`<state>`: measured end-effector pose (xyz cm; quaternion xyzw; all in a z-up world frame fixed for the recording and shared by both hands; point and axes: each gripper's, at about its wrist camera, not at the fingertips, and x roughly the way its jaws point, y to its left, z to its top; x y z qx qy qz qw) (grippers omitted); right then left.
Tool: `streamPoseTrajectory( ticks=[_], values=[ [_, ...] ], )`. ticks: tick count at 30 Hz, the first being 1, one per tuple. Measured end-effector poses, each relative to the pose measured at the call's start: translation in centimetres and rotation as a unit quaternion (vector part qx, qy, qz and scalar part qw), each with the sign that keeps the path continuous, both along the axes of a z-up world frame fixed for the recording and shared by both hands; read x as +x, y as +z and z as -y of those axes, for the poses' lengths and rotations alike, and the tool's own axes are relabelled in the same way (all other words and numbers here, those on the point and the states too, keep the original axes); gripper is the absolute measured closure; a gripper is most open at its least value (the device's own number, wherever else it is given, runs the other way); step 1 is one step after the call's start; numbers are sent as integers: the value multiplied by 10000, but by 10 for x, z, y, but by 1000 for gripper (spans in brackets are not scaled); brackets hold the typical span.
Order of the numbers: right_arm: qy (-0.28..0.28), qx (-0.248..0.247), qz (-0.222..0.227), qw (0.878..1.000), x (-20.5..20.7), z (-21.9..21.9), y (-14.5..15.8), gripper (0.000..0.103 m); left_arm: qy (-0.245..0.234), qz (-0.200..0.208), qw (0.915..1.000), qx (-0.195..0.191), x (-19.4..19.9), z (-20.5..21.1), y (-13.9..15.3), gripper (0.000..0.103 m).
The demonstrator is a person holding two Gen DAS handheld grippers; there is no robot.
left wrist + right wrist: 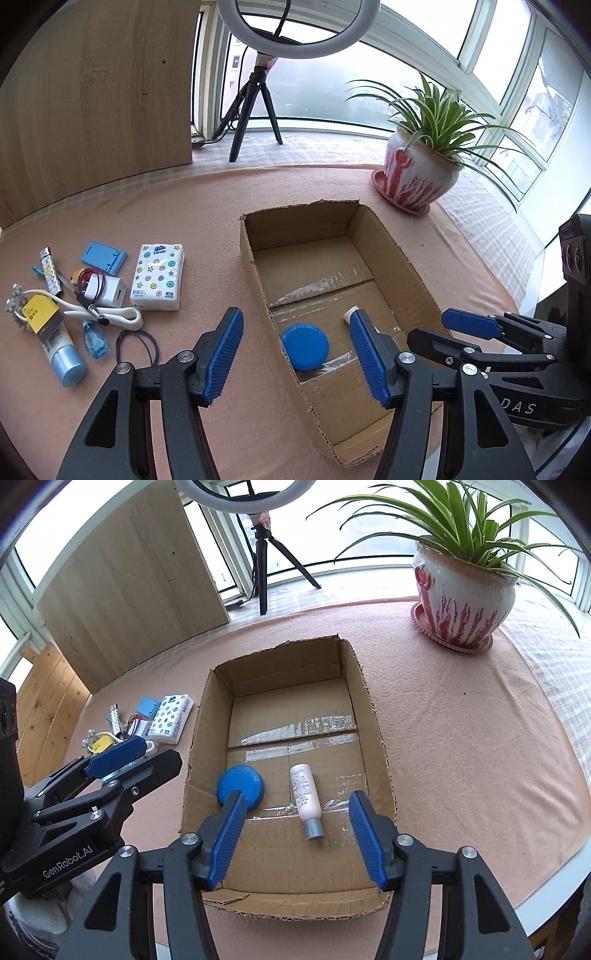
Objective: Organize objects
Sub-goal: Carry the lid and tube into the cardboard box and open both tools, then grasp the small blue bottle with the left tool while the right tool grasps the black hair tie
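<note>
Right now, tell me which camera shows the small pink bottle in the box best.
The right wrist view: the pink bottle lies whole on the cardboard box floor, silver cap nearest. In the left wrist view a finger hides all but its end.

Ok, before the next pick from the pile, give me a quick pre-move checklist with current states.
1. Left claw empty, jaws apart: ok.
2. Right claw empty, clear of the lotion bottle: ok.
3. Blue lid and bottle lie inside the cardboard box: ok.
4. Box has free floor: ok.
5. Tissue pack unobstructed on top: ok.
6. Charger free of the cord: cannot tell.
</note>
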<state>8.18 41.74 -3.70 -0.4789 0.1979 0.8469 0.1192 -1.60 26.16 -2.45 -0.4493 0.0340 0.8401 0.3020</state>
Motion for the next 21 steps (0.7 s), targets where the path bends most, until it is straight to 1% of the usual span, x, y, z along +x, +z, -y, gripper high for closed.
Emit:
streamPoseTrajectory(
  ticks=[6, 10, 13, 15, 17, 21],
  values=[
    [158, 12, 37, 9999, -12, 20, -2, 49, 354, 42, 9993, -108, -14, 36, -5, 39],
    [243, 21, 29, 9997, -21, 35, -1, 49, 715, 160, 9968, -312, -32, 68, -18, 39],
    [289, 24, 11, 9996, -29, 46, 0, 49, 1047, 328, 9925, -532, -50, 96, -34, 40],
    [334, 7, -8, 9994, -35, 55, 1, 49, 1253, 498, 9890, -608, -64, 115, -47, 41],
    [396, 16, -15, 9992, -42, 65, 0, 49, 1447, 655, 9850, -679, -77, 132, -59, 48],
    [496, -38, 18, 9988, -56, 84, -5, 49, 1644, 877, 9798, -724, -99, 157, -77, 52]
  ],
)
